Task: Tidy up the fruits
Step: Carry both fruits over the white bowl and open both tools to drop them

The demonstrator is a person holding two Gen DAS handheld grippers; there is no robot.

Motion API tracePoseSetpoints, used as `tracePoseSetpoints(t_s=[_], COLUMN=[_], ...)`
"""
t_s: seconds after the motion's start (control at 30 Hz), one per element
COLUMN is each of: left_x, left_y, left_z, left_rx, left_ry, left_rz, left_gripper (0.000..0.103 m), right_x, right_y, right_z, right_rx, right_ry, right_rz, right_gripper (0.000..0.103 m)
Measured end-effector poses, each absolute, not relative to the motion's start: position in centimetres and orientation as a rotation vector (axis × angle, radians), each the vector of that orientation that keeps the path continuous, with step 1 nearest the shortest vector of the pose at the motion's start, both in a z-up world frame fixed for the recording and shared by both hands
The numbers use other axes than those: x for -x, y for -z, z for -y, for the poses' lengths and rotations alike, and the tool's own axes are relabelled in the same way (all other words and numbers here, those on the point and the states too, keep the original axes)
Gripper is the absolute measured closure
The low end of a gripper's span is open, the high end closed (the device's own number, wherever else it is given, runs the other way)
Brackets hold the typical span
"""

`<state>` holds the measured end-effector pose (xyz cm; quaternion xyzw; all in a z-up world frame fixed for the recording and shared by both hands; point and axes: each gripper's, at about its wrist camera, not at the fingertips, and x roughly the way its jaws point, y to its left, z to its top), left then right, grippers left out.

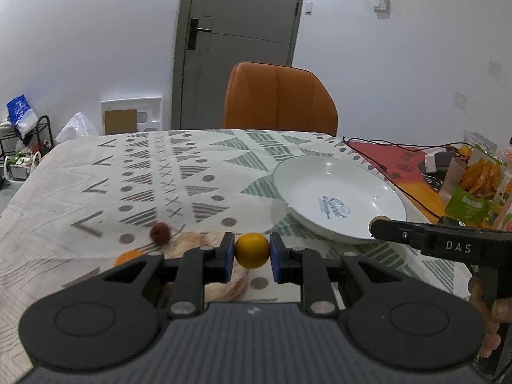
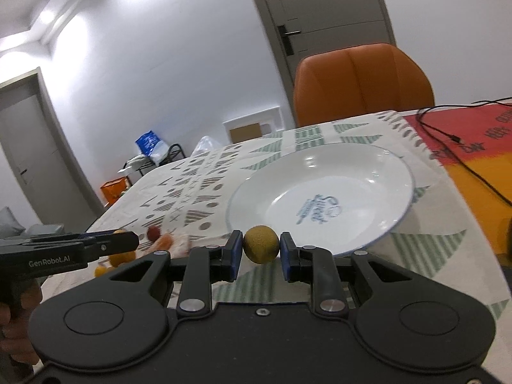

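Barely started, judging by the white plate (image 2: 377, 172): nothing lies in it, only the printed logo shows on its bottom. Both hands are loaded though. Left tongs (image 1: 252, 251) pinch a smooth yellow fruit (image 1: 252, 249) between the blue pads, held above the patterned tabletop (image 1: 144, 172), left of the plate's near rim and not yet over it. Right tongs (image 2: 260, 249) pinch a rougher, dull yellow-green fruit (image 2: 260, 248), sitting just in front of the plate's near rim in the right wrist view; whether it is already over the dish or short of it cannot be told.

Left to do: both held fruits need to go into the plate, assuming the plate is the target, which the task line does not state. More fruit waits on the tabletop to the left: a dark red round fruit (image 1: 160, 233), an orange one (image 1: 128, 257) partly hidden behind the left tongs, and in the right wrist view a few more orange-yellow pieces (image 2: 121, 257) under the other tool, count unclear due to blur. A pale crumpled wrapper or peel (image 1: 192, 243) lies among them; cannot tell which.

So roughly: two picks done, zero placements, several pieces untouched.
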<state>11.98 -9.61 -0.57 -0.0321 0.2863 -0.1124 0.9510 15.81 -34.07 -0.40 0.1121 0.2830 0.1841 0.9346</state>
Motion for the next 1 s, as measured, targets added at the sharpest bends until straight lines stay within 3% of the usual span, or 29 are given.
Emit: tracePoseSetpoints(t_s=[1.0], left_x=[-17.9], left_y=[-0.3], left_z=[20.0], left_rx=[-0.083], left_ry=[0.328], left_rz=[-0.577], left_gripper=[0.081], right_x=[-16.2], right_y=[0.8], right_z=[41.1], right_rx=[-0.317], right_ry=[-0.288], right_rz=[-0.558], right_gripper=[0.073])
